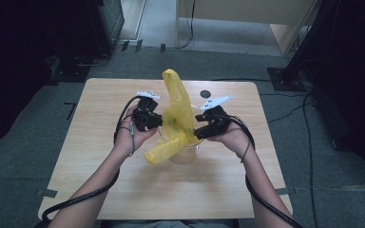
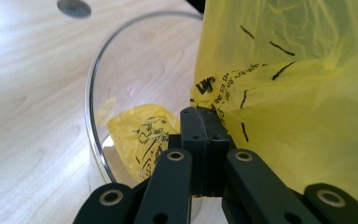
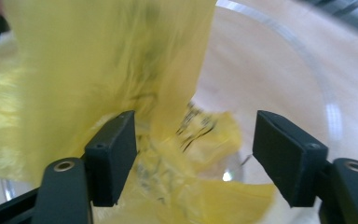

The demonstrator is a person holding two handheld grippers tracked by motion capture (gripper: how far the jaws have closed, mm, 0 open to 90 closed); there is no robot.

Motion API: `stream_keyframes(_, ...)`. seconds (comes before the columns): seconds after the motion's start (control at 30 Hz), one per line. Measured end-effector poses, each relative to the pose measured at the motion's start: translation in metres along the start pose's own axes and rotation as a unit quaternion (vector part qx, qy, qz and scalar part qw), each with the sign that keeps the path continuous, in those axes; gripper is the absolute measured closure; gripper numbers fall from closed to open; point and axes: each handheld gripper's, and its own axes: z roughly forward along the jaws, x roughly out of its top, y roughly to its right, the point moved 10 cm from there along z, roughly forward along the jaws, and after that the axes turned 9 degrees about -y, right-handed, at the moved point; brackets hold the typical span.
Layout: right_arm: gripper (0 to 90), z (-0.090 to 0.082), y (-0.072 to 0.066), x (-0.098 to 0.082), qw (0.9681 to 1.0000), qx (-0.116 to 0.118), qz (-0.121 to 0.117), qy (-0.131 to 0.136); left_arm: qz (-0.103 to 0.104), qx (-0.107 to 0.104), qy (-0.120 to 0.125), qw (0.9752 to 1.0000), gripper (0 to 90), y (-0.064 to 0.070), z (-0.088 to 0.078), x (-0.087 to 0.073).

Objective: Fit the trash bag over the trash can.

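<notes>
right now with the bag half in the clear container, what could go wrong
1. The right gripper stands open around the yellow bag, so the left gripper, shut on the film, carries it alone; a tug might tear it.
2. The clear container looks light; pulling the bag sideways could tip it.
3. The loose tail outside the rim may drag the bag out.

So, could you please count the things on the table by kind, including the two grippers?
Yellow plastic bag: 1
Clear glass container: 1
Small dark round disc on the table: 1
Grippers: 2, the left gripper and the right gripper
Total: 5
</notes>
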Motion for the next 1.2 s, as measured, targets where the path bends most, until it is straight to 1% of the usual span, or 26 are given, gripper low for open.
stream_keyframes(0.07, 32.9, -0.01, 0.005, 0.001, 0.9995, -0.011, 0.009, 0.028, -0.006, 0.005, -0.009, 0.9999, 90.0, -0.003, 0.003, -0.002)
stream_keyframes(0.13, 33.9, -0.025, 0.01, 0.003, 0.9969, -0.019, 0.031, 0.07, -0.012, 0.009, -0.011, 0.9998, 90.0, -0.004, 0.005, -0.003)
stream_keyframes(0.17, 34.0, -0.03, 0.01, 0.005, 0.9956, -0.018, 0.037, 0.084, -0.014, 0.013, -0.013, 0.9997, 90.0, -0.005, 0.005, -0.003)
stream_keyframes(0.23, 34.3, -0.041, 0.007, 0.009, 0.9914, -0.006, 0.055, 0.119, -0.016, 0.014, -0.013, 0.9997, 90.0, -0.005, 0.007, -0.003)
stream_keyframes(0.3, 34.3, -0.049, 0.0, 0.013, 0.9876, 0.011, 0.057, 0.146, -0.018, 0.013, -0.012, 0.9997, 90.0, -0.005, 0.008, -0.002)
stream_keyframes(0.37, 33.6, -0.051, -0.011, 0.017, 0.9839, 0.037, 0.055, 0.166, -0.014, 0.007, -0.007, 0.9999, 90.0, -0.003, 0.008, -0.001)
stream_keyframes(0.4, 33.6, -0.05, -0.017, 0.017, 0.9832, 0.048, 0.053, 0.168, -0.011, 0.004, -0.004, 0.9999, 90.0, -0.002, 0.008, -0.001)
stream_keyframes(0.43, 34.6, -0.047, -0.02, 0.018, 0.9839, 0.049, 0.047, 0.165, -0.01, -0.001, -0.001, 0.9999, 89.6, 0.0, 0.008, 0.0)
stream_keyframes(0.47, 42.2, -0.043, -0.022, 0.017, 0.9856, 0.043, 0.042, 0.158, -0.008, -0.003, 0.002, 1.0, 87.9, 0.0, 0.008, 0.0)
stream_keyframes(0.5, 57.0, -0.038, -0.021, 0.015, 0.9885, 0.027, 0.032, 0.145, -0.004, -0.005, 0.006, 1.0, 84.7, 0.001, 0.007, 0.0)
stream_keyframes(0.53, 66.1, -0.033, -0.018, 0.012, 0.9909, 0.007, 0.025, 0.132, 0.0, -0.009, 0.007, 0.9999, 82.0, 0.003, 0.006, 0.0)
stream_keyframes(0.57, 75.1, -0.03, -0.014, 0.009, 0.9918, -0.008, 0.029, 0.124, 0.004, -0.009, 0.01, 0.9999, 81.0, 0.003, 0.004, -0.001)
stream_keyframes(0.63, 81.4, -0.024, -0.007, 0.003, 0.9924, -0.016, 0.044, 0.114, 0.007, -0.015, 0.016, 0.9997, 78.0, 0.005, -0.002, -0.002)
stream_keyframes(0.67, 83.1, -0.021, -0.003, 0.0, 0.9927, -0.022, 0.049, 0.108, 0.008, -0.017, 0.021, 0.9996, 75.7, 0.005, -0.006, -0.002)
stream_keyframes(0.7, 83.2, -0.019, 0.0, -0.003, 0.9931, -0.026, 0.049, 0.103, 0.012, -0.018, 0.029, 0.9993, 73.9, 0.006, -0.01, -0.002)
stream_keyframes(0.77, 81.6, -0.014, 0.004, -0.007, 0.9933, -0.027, 0.056, 0.098, 0.019, -0.019, 0.047, 0.9985, 70.7, 0.006, -0.018, -0.001)
stream_keyframes(0.8, 79.9, -0.011, 0.005, -0.008, 0.9932, -0.024, 0.06, 0.096, 0.022, -0.022, 0.051, 0.9982, 70.3, 0.006, -0.019, -0.001)
stream_keyframes(0.83, 79.6, -0.009, 0.006, -0.009, 0.9934, -0.021, 0.062, 0.094, 0.022, -0.025, 0.045, 0.9984, 69.9, 0.006, -0.019, -0.003)
stream_keyframes(0.87, 79.6, -0.004, 0.005, -0.011, 0.994, -0.017, 0.063, 0.088, 0.023, -0.023, 0.035, 0.9988, 70.0, 0.005, -0.017, -0.006)
stream_keyframes(0.93, 79.6, 0.001, 0.002, -0.01, 0.9942, -0.004, 0.06, 0.089, 0.024, -0.024, 0.019, 0.9992, 72.3, 0.005, -0.012, -0.014)
stream_keyframes(1.0, 79.6, 0.005, -0.003, -0.011, 0.9955, 0.0, 0.05, 0.08, 0.028, -0.037, 0.019, 0.9987, 74.6, 0.009, -0.009, -0.019)
stream_keyframes(1.03, 79.5, 0.007, -0.005, -0.012, 0.9959, 0.004, 0.046, 0.077, 0.03, -0.038, 0.017, 0.9987, 75.7, 0.011, -0.01, -0.021)
stream_keyframes(1.07, 79.3, 0.007, -0.007, -0.013, 0.9961, 0.001, 0.042, 0.078, 0.032, -0.04, 0.012, 0.9986, 75.8, 0.014, -0.01, -0.023)
stream_keyframes(1.1, 79.3, 0.006, -0.009, -0.013, 0.9961, 0.004, 0.043, 0.077, 0.035, -0.04, 0.007, 0.9985, 75.9, 0.016, -0.011, -0.026)
stream_keyframes(1.17, 79.3, 0.004, -0.014, -0.015, 0.9958, 0.018, 0.042, 0.08, 0.041, -0.042, -0.004, 0.9983, 75.9, 0.023, -0.012, -0.032)
stream_keyframes(1.2, 79.3, 0.003, -0.018, -0.016, 0.9954, 0.026, 0.042, 0.082, 0.041, -0.045, -0.005, 0.9981, 75.9, 0.027, -0.013, -0.036)
